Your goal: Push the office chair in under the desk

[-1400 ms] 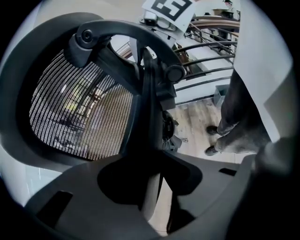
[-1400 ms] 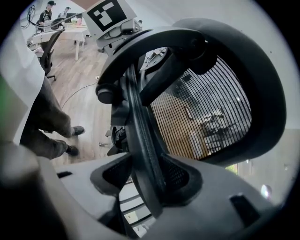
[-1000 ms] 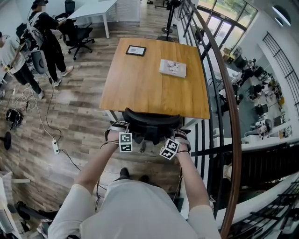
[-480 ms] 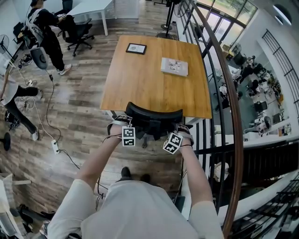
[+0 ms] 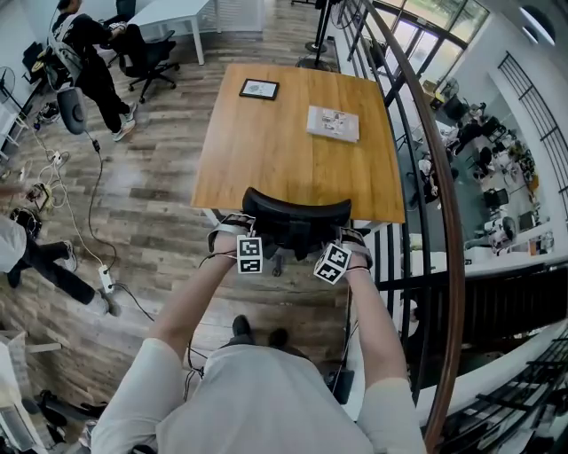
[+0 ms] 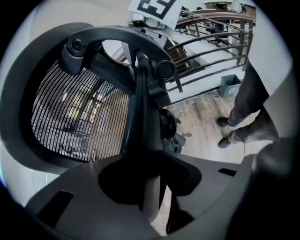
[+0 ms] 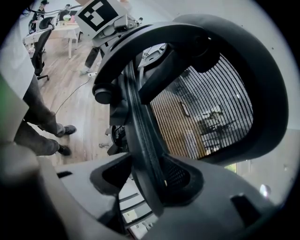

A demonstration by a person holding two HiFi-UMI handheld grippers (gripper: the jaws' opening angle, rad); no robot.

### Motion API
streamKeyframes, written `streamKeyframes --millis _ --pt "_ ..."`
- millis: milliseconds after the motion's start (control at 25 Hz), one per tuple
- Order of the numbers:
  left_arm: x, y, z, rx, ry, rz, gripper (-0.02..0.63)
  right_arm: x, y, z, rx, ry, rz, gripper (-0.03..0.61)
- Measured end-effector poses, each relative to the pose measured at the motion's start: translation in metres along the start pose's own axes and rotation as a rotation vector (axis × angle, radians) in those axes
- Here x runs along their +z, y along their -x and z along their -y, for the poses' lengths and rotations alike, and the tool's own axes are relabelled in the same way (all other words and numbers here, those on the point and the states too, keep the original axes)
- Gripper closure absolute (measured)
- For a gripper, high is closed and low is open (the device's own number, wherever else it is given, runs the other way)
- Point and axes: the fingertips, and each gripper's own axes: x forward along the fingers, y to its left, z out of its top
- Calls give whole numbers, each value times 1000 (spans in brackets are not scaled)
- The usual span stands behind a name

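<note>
The office chair stands with its black mesh back at the near edge of the wooden desk, and I have my left gripper and right gripper each clamped on a side rim of that back, a framed card and a booklet lying farther across the desktop

Bright, even daylight from the windows; strong fisheye bending at edges, nearest foreground soft
</note>
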Motion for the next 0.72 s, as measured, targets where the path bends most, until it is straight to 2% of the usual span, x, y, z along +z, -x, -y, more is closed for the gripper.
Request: streamKeyframes --millis 120,240,400,520,720 --pt "1 -2 2 -7 1 5 489 -1 -1 0 -5 4 -3 387" --pt "0 0 9 -25 -1 9 443 1 2 -4 -10 -35 6 358" --pt "-4 0 16 -34 -2 -7 388 8 11 -7 -36 -75 38 350" --pt "-2 6 10 -9 32 0 356 10 20 -3 -54 -86 55 350" --pt "3 27 -2 32 66 42 354 13 35 3 -77 -99 75 348"
